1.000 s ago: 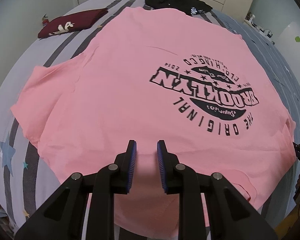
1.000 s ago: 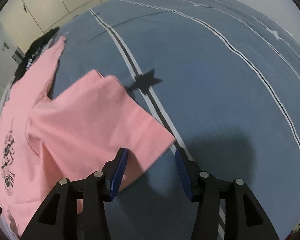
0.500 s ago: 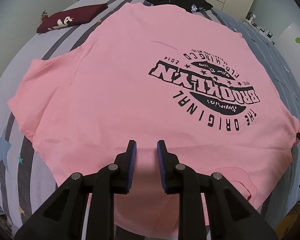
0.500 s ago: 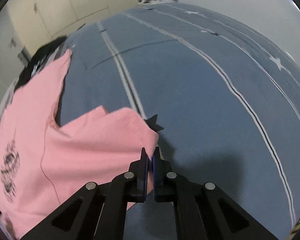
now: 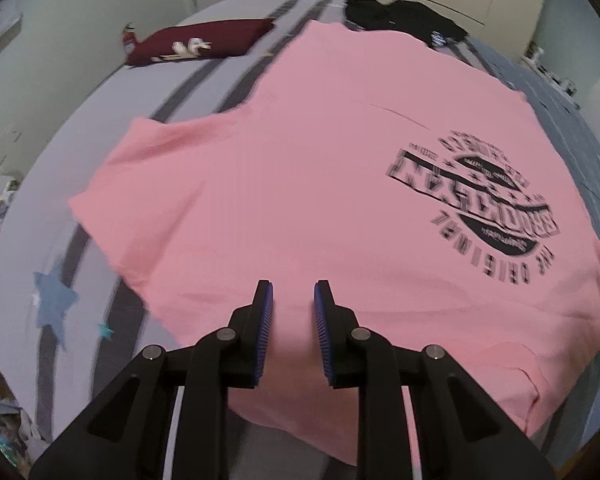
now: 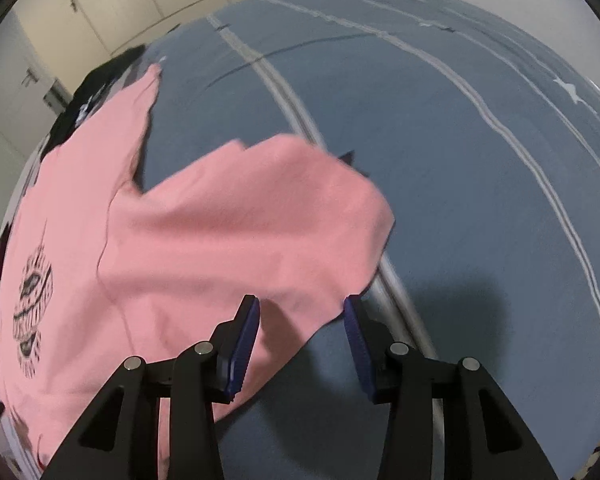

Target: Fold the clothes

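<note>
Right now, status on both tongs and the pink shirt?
Left tongs open, over pink shirt. Right tongs open at the sleeve, holding nothing. Shirt flat, unfolded. Maroon garment and black garment lie clear.

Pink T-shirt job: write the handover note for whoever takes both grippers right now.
Left gripper: open, empty, over the pink T-shirt near its close edge.
Right gripper: open, empty, at the sleeve lying on the blue bedspread.
Shirt lies spread flat, print side up; a folded maroon shirt and a black garment sit at the far end.
Done: shirt laid out.
Left: no fold visible yet, sleeves and body all to do.
</note>
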